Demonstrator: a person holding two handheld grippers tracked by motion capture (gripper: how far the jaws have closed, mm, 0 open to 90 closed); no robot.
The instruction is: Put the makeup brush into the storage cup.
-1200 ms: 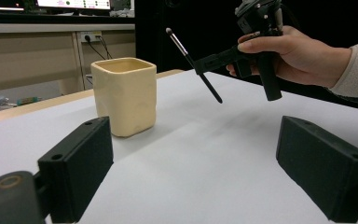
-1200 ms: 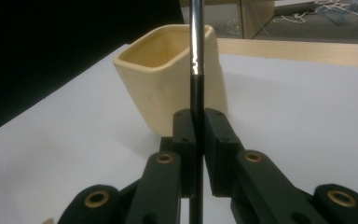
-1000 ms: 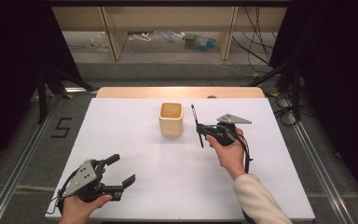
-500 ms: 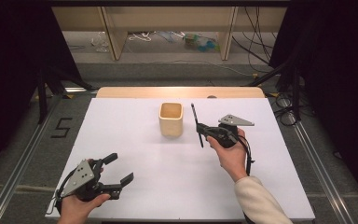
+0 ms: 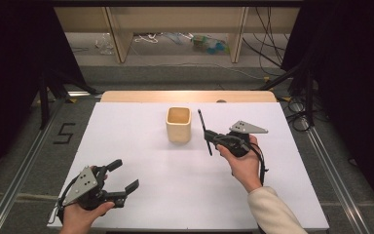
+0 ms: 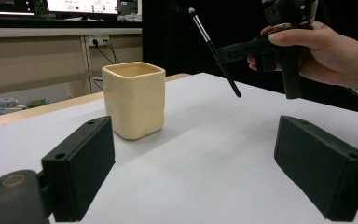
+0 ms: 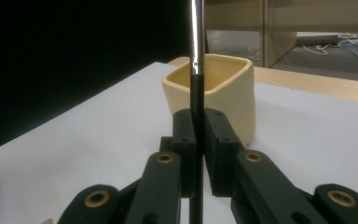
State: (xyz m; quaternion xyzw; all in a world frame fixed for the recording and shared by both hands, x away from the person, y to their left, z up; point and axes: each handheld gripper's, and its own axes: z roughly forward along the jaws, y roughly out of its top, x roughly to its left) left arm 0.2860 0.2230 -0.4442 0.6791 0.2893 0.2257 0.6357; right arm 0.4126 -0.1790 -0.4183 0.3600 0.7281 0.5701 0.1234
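A cream square cup (image 5: 178, 125) stands upright on the white table (image 5: 141, 146), a little behind its middle. Just right of the cup, my right gripper (image 5: 209, 139) is shut on a thin black brush (image 5: 202, 123) that stands nearly upright, tilted slightly, its tip above the table. In the right gripper view the brush (image 7: 196, 37) is pinched between the closed jaws of the right gripper (image 7: 196, 126), with the cup (image 7: 228, 88) right behind. My left gripper (image 5: 125, 174) rests open and holds nothing at the front left; in its own view the cup (image 6: 134, 100) and brush (image 6: 209, 44) lie ahead.
A wooden strip (image 5: 185, 96) runs along the table's back edge. Metal rails (image 5: 19, 180) flank the table on both sides, with a "5" mark (image 5: 64, 132) on the floor at left. Shelf legs and cables (image 5: 195, 41) lie beyond the table.
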